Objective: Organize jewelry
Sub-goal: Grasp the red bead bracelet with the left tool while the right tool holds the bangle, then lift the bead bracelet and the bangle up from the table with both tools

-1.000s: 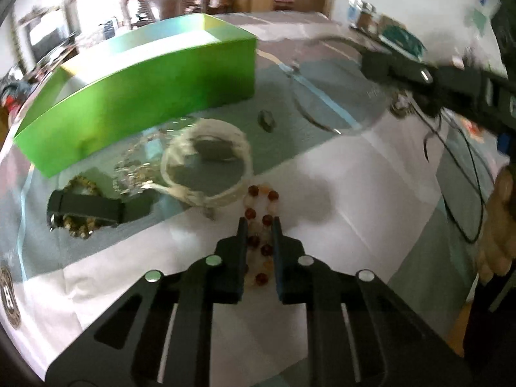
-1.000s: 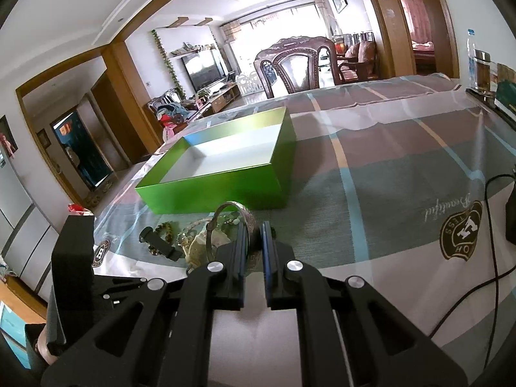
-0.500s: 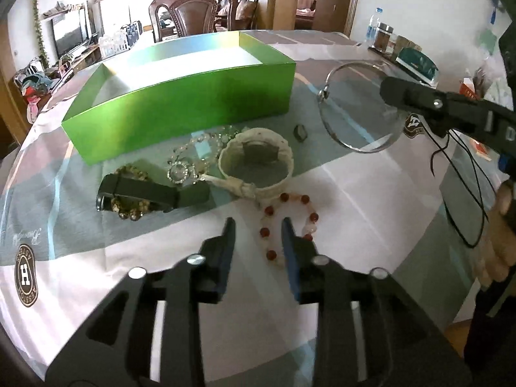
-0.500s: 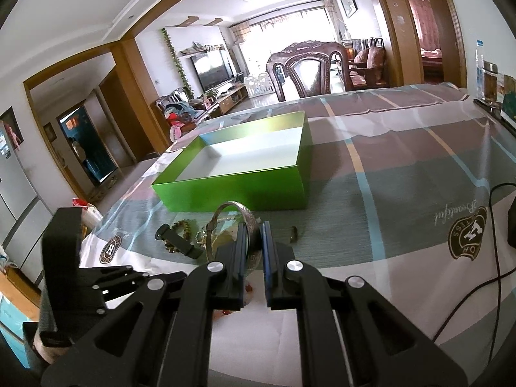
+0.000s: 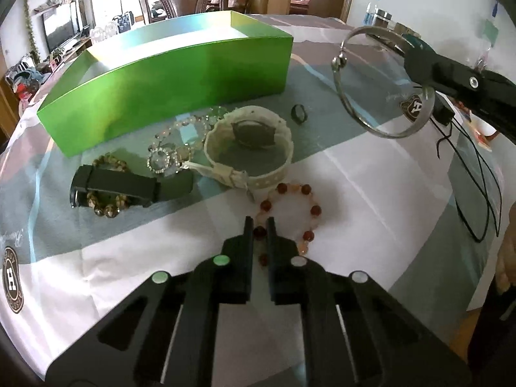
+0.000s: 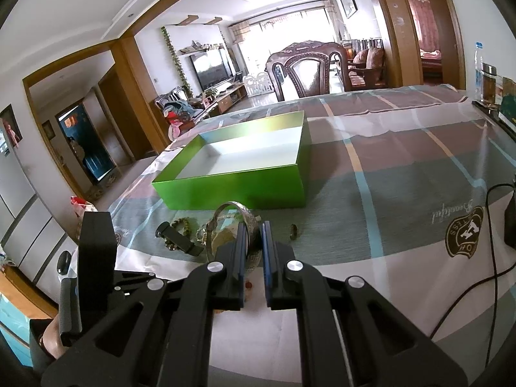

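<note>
While the left gripper (image 5: 259,222) sits low at 6 o'clock in its own view, its jaws have just been closing & now pinch the near-left arc of the red bead bracelet (image 5: 314,209), which lies flat on the tablecloth (image 5: 371,193) w/ one dark bead between the tips. Right gripper (image 6: 252,230) is clamped on the silver bangle (image 6: 225,213), held up off the cloth; in the left view that bangle hangs at 2 o'clock. Green box (image 5: 167,74) stands open at 11 o'clock, white inside. Just in front of it lie the white watch (image 5: 251,142), a crystal bracelet (image 5: 161,158) touching its left side, a black band (image 5: 129,187) over a brown bead bracelet (image 5: 106,208) at 9 o'clock, & a small dark ring (image 5: 299,113) apart at 1 o'clock. Black cable (image 5: 483,187) trails at 3 o'clock
</note>
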### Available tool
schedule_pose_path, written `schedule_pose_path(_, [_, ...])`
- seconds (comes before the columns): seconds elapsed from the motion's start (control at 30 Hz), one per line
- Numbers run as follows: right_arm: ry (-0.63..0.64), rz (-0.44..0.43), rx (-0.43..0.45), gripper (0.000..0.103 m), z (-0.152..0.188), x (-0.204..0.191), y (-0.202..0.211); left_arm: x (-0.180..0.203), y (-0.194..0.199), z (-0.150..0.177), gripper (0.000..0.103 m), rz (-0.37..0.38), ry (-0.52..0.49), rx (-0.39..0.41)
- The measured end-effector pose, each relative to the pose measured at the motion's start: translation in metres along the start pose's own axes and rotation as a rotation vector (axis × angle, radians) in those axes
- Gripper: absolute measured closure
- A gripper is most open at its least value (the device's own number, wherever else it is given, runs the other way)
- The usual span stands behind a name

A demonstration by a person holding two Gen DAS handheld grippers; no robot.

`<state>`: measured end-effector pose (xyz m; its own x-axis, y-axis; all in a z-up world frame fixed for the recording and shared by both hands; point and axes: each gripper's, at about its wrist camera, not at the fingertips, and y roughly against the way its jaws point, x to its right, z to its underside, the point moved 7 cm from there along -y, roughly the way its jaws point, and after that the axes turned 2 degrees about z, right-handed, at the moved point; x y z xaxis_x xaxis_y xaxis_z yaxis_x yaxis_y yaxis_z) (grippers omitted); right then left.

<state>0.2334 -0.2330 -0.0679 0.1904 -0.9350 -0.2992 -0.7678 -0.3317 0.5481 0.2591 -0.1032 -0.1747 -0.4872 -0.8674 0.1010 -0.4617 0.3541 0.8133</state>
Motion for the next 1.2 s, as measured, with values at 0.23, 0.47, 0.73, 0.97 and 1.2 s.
schedule_pose_path(0.23, [0.021,-0.001,-0.001,0.094,0.002,-0.009,0.0,-0.012,0.04,-0.004,0.095,-0.009,0.068,0.135])
schedule_pose_path(0.47, [0.084,0.013,0.012,0.094,0.003,-0.027,0.001,-0.031,0.107,-0.018,0.095,-0.018,0.157,0.322])
schedule_pose_path(0.73, [0.114,0.086,0.036,0.094,0.004,-0.029,0.001,-0.049,0.139,-0.012,0.096,-0.053,0.205,0.38])
schedule_pose_path(0.97, [0.118,0.103,0.035,0.094,0.005,-0.029,0.001,-0.058,0.137,-0.003,0.096,-0.074,0.219,0.363])
schedule_pose_path(1.2, [0.118,0.101,0.038,0.094,0.004,-0.031,0.003,-0.059,0.138,0.0,0.096,-0.073,0.216,0.359])
